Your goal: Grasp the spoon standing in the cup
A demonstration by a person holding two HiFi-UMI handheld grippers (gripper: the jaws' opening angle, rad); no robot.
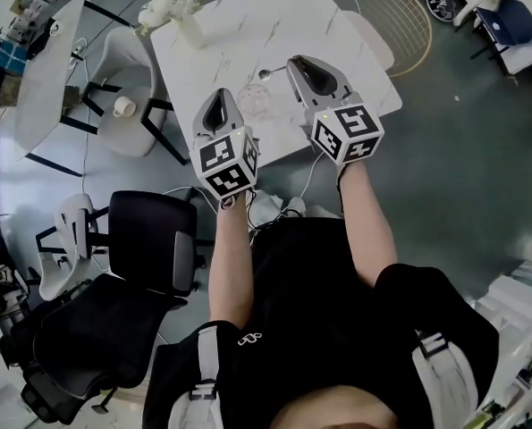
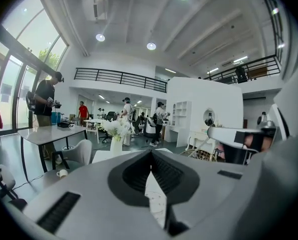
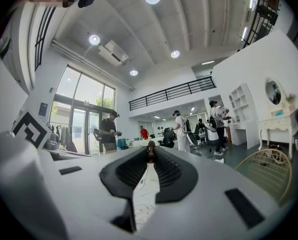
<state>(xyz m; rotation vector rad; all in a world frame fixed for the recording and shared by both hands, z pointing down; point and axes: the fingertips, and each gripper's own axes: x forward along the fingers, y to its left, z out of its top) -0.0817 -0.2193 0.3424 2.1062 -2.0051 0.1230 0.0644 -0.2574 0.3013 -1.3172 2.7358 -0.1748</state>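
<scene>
A clear glass cup [image 1: 254, 103] stands on the white marble table [image 1: 212, 47], between my two grippers. The spoon [image 1: 266, 73] shows its small round end just beyond the cup's far rim, and its thin handle runs right into the tips of my right gripper [image 1: 294, 62]. In the right gripper view a small brown end of the spoon [image 3: 150, 152] is pinched between the right gripper [image 3: 150, 156] tips. I cannot tell whether the spoon still rests in the cup. My left gripper [image 1: 218, 94] hovers just left of the cup; in its own view the left gripper [image 2: 151, 153] has its tips together with nothing between them.
A vase of white flowers [image 1: 178, 9] stands at the table's far left corner. The table's near edge runs just under both grippers. A white chair [image 1: 127, 96] holding a small cup stands left, a gold wire chair [image 1: 386, 21] right, and black office chairs [image 1: 149, 235] nearer to me.
</scene>
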